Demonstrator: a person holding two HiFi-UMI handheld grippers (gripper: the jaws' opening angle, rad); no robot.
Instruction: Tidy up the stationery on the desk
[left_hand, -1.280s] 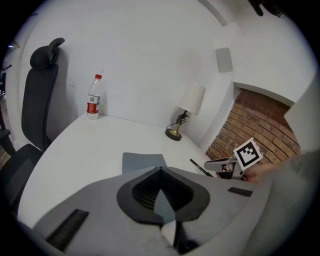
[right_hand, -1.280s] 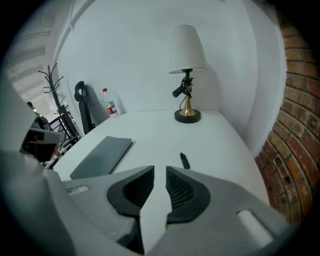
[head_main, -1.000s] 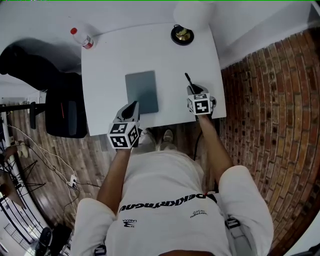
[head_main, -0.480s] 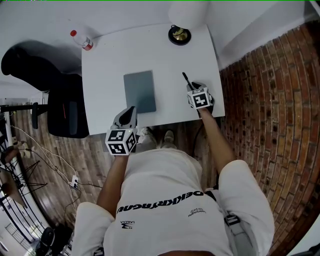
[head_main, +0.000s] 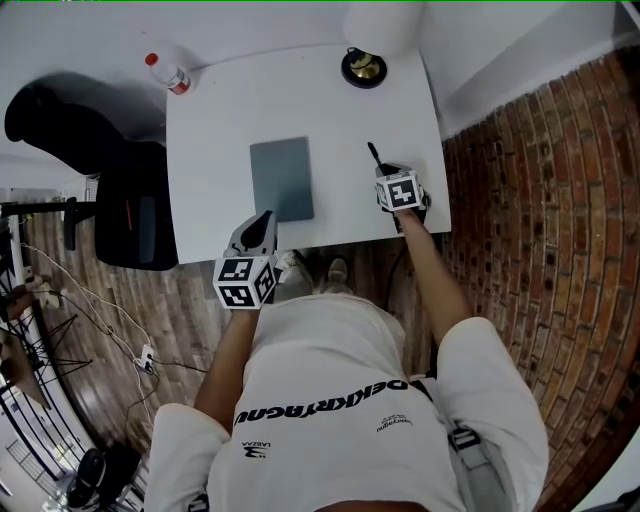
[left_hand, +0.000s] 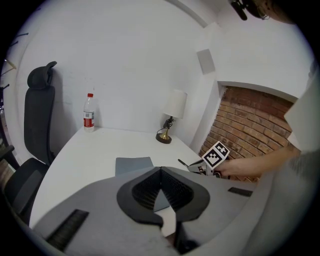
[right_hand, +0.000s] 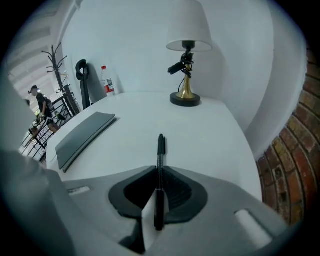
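Head view: the right gripper (head_main: 386, 176) sits over the near right part of the desk (head_main: 220, 130), with a black pen (head_main: 374, 156) projecting forward from its jaws; the left gripper (head_main: 263, 222) hangs at the desk's near edge, and the grey notebook (head_main: 281, 179) lies flat just ahead of it, well to the left of the right gripper. Left gripper view: its jaws meet at the tips with nothing between them, so I read it as closed and empty; the notebook shows straight ahead and below, and off to its right the other gripper with the pen. Right gripper view: the jaws are pressed together on the pen's rear half, the shaft running straight out along the gripper's axis; a lamp (right_hand: 186, 60) stands far ahead and a bottle (right_hand: 106, 80) far ahead to the left. Only this view shows the clamp itself, while only the head view shows both grippers set against the notebook; whether the pen's tip touches the desk I cannot tell from any view. I judge the step to be carrying the picked-up pen; no holder is visible, so the next move probably calls for swinging it left toward the notebook and lowering it level before releasing
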